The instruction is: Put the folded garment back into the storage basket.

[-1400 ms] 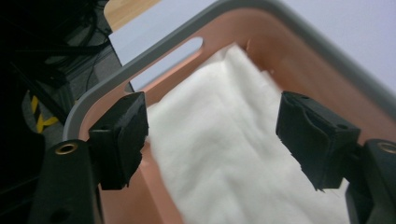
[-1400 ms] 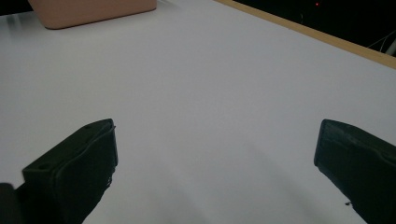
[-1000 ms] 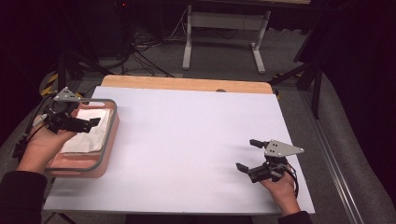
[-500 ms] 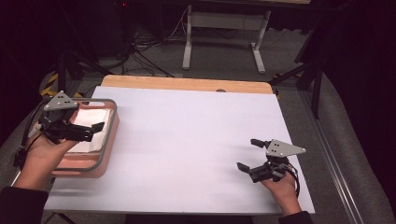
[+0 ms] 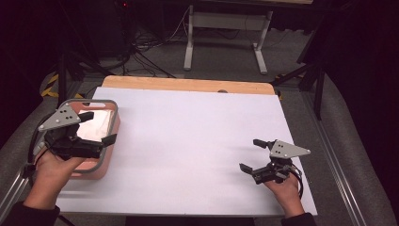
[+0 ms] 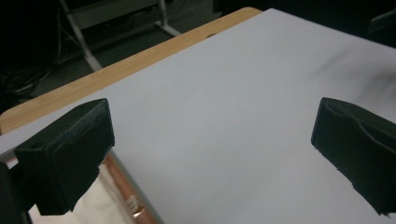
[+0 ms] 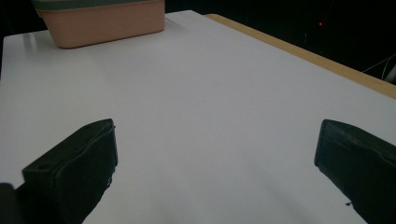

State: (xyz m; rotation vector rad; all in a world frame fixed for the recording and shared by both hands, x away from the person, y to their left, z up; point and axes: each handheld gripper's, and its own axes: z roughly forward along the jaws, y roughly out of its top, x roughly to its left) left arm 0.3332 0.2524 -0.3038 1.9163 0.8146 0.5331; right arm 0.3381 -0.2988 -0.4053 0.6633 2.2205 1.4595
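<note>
The left gripper [image 5: 96, 128] hangs low at the left, held from beneath by the left hand [image 5: 49, 172], jaws spread wide and empty, having just been opening. The right gripper [image 5: 251, 154], in the right hand [image 5: 284, 188], sits low at the right, jaws wide apart with nothing between them.

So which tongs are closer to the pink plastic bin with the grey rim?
Left. The left tongs hover over the pink plastic bin; the right tongs sit across the white table.

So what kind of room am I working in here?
Most likely a lab or recording workspace, not a home: a white-topped table on a wooden board, a bare metal stand and loose cables on a dark floor behind it. The one household thing is a pink bin.
</note>
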